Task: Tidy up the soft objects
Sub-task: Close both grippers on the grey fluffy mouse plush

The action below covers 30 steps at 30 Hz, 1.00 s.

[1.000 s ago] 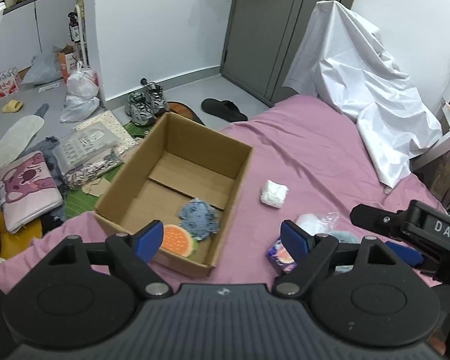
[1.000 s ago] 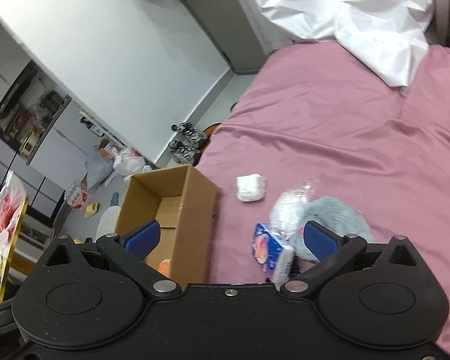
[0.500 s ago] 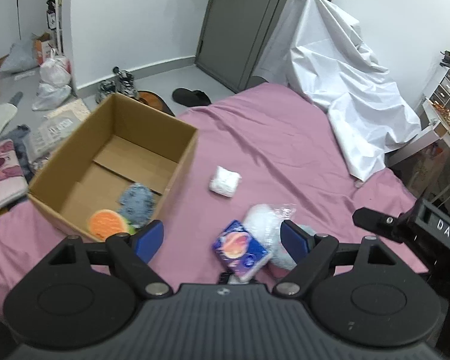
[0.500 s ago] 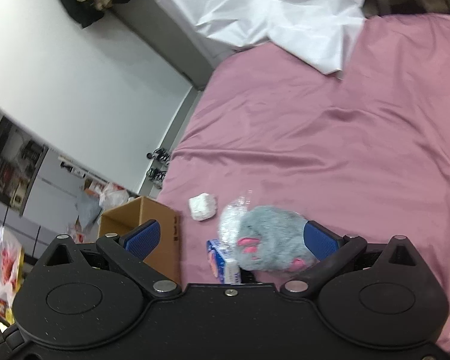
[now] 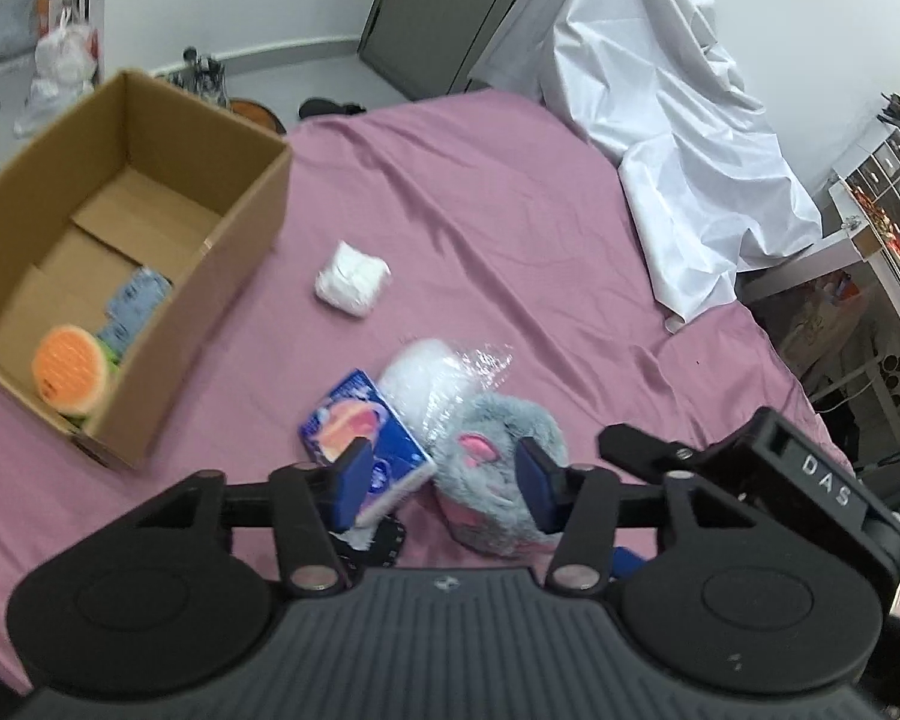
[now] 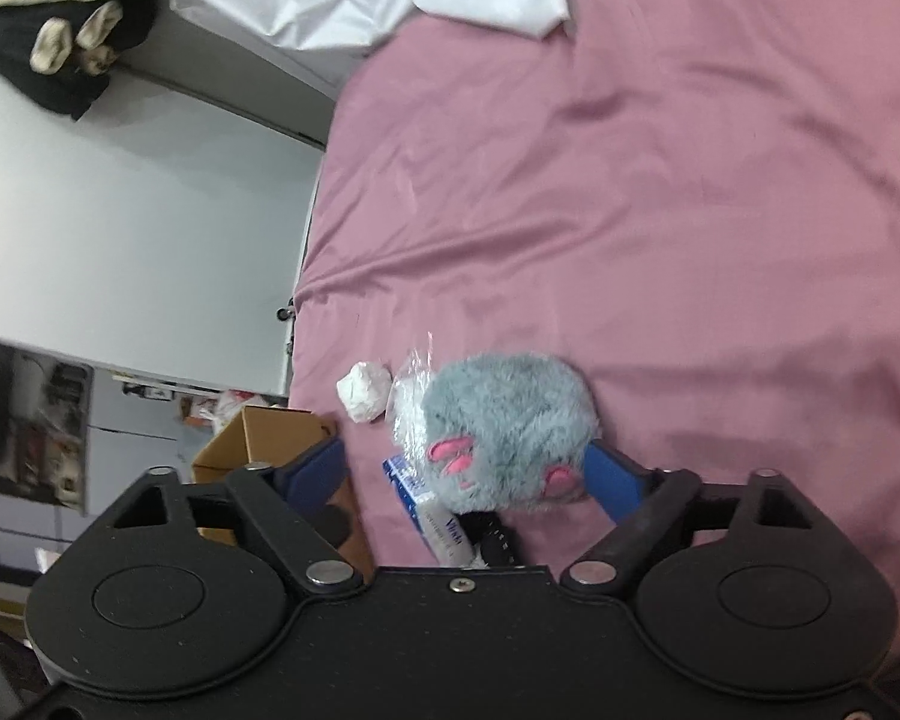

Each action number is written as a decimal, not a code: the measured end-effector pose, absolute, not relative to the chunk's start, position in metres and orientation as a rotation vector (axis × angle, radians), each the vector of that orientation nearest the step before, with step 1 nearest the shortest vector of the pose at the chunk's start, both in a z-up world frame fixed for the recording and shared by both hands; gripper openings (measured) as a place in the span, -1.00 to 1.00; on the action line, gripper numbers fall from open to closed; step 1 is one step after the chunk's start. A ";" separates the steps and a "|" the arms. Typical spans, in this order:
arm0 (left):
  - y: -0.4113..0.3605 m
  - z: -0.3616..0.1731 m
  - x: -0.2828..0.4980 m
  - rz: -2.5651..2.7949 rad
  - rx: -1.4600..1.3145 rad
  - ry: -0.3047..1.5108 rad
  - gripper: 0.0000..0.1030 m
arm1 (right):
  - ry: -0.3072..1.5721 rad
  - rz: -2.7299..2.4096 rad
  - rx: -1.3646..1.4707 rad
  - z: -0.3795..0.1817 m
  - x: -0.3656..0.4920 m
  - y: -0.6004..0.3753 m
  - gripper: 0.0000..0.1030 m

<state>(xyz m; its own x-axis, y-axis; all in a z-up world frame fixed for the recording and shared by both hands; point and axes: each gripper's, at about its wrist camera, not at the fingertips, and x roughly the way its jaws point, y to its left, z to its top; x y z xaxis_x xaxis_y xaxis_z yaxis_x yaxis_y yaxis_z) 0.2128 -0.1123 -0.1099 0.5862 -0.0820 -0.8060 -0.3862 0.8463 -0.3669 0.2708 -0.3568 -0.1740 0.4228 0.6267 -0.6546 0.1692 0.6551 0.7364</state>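
Lots of soft stuff piled in one spot here. On the wrinkly pink bedsheet [image 5: 510, 228] there's a fluffy grey plush toy [image 5: 498, 450] with pink felt bits, round and shaggy. Pressed against it is something white in a crinkly clear plastic wrap [image 5: 444, 372], and next to that a glossy blue tissue pack [image 5: 360, 444] with an orange print, flat and rectangular. A bit further off sits a small white bundle [image 5: 352, 277] that looks like folded cloth or paper, can't really tell which.

The left gripper [image 5: 444, 477] is closing in, with the tissue pack's corner and the edge of the plush between its blue pads; the left pad looks to be against the pack, but I can't tell if it's actually squeezing anything. The right gripper [image 6: 468, 468] is also closing, jaws either side of the plush; the right-side pad sits just at the fur, the other one is clearly apart from it.

The left wrist view shows the inside of the plain brown cardboard box [image 5: 228, 240]: a spongy orange round thing with a green rim [image 5: 69, 369] and a blue knitted-looking item [image 5: 135, 300]. It also catches the white glossy sheet [image 5: 678, 138] draped at the bed's far end. The right wrist view only gets a corner of the box [image 6: 258, 438], but shows the plush's rounded back.
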 end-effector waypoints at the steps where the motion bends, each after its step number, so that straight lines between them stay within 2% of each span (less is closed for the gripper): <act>1: -0.113 -0.114 0.216 0.187 -0.569 0.948 -0.19 | 1.131 0.326 0.854 -0.176 0.271 -0.357 0.51; 6: -0.117 -0.134 0.227 0.186 -0.660 0.996 -0.40 | 1.128 0.278 0.854 -0.181 0.271 -0.355 0.42; 19: -0.120 -0.171 0.244 0.251 -0.779 1.044 -0.44 | 1.215 0.188 0.827 -0.209 0.286 -0.344 0.38; 20: -0.118 -0.172 0.245 0.255 -0.786 1.044 -0.44 | 1.220 0.184 0.830 -0.211 0.287 -0.343 0.35; 23: -0.117 -0.177 0.248 0.247 -0.795 1.041 -0.48 | 1.227 0.188 0.863 -0.216 0.287 -0.343 -0.02; 27: -0.115 -0.177 0.247 0.225 -0.809 1.027 -0.69 | 1.208 0.188 0.880 -0.214 0.282 -0.347 -0.13; 30: -0.115 -0.168 0.244 0.203 -0.803 0.996 -0.74 | 1.174 0.208 0.910 -0.209 0.277 -0.351 -0.14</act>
<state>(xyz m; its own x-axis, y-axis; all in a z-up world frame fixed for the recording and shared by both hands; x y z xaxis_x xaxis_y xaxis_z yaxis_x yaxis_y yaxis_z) 0.2440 -0.1149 -0.1679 0.5520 -0.1961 -0.8104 -0.4980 0.7021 -0.5091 0.2774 -0.3508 -0.2086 0.4130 0.5799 -0.7023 0.3026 0.6400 0.7063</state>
